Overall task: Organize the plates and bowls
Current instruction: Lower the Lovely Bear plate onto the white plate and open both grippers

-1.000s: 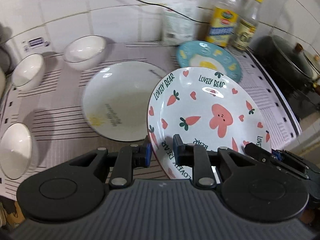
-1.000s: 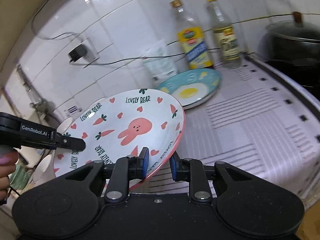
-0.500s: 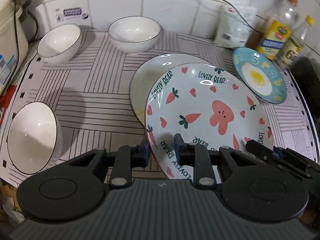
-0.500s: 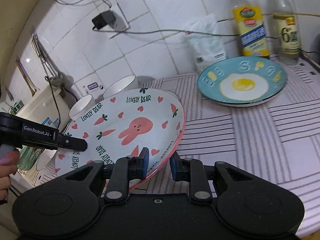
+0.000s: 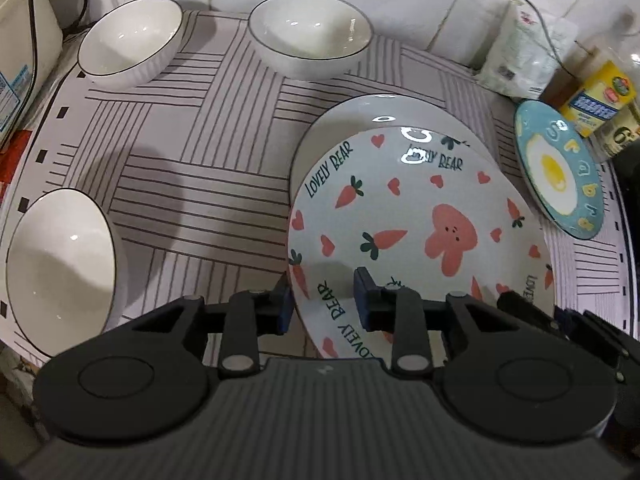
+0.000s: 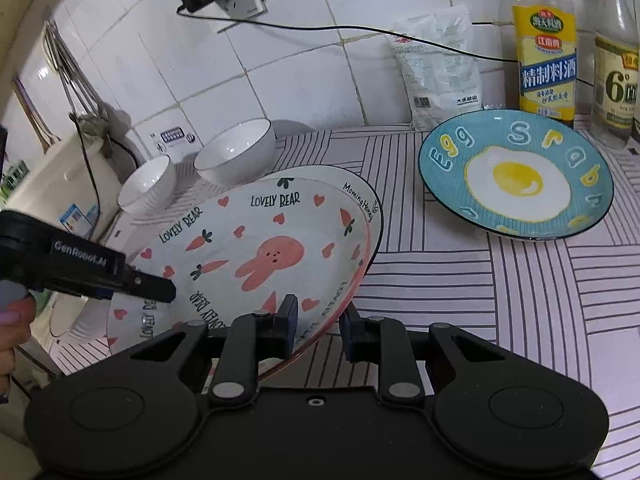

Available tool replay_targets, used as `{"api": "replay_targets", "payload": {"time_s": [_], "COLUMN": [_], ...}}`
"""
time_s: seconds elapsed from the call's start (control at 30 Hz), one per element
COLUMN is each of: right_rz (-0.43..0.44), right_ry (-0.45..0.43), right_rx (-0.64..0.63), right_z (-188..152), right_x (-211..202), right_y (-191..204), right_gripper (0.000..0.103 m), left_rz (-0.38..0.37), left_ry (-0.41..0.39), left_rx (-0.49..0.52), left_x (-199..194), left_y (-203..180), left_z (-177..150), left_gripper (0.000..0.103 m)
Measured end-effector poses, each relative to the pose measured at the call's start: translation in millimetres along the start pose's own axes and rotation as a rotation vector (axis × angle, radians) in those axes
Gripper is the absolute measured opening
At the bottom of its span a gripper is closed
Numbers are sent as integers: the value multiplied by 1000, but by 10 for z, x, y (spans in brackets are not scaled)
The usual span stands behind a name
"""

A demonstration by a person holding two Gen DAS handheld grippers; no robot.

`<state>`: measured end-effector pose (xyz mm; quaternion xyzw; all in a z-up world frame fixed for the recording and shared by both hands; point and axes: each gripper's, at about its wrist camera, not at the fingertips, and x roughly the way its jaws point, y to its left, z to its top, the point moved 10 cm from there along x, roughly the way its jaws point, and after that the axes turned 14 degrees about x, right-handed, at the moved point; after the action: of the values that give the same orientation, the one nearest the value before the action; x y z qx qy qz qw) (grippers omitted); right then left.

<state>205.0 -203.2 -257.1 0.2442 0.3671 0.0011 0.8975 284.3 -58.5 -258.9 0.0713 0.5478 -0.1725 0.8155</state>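
A white plate with a pink rabbit and carrots lies tilted over a plain white plate on the striped mat. My left gripper straddles its near-left rim. The jaws are opening, with the rim between them and a visible gap at the pads. My right gripper is shut on the plate's near-right rim. Each gripper shows in the other's view, the left gripper at the plate's left and the right gripper at its lower right.
White bowls sit at the back left, back middle and near left. A blue fried-egg plate lies to the right. Behind it stand two bottles and a white packet. A white appliance fills the left.
Both grippers carried the rabbit plate to the left and down over the plain white plate. The left jaws have spread wider around the rim. The right jaws look the same.
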Motion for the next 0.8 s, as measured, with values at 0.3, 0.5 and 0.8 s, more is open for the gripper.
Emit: {"api": "replay_targets", "payload": {"time_s": [0.3, 0.5, 0.8], "right_rz": [-77, -135, -215], "right_ry": [48, 20, -19], "right_rx": [13, -21, -87], "right_z": [-7, 12, 51], "right_x": [114, 121, 180], "right_y": [59, 99, 131], "right_gripper": [27, 27, 31], "left_rz": [44, 44, 55], "left_ry": [23, 18, 28], "left_rx": [32, 35, 50], "left_x": [105, 145, 227], "left_y": [11, 7, 10], "left_z": [49, 84, 138], "left_gripper": [29, 30, 31]}}
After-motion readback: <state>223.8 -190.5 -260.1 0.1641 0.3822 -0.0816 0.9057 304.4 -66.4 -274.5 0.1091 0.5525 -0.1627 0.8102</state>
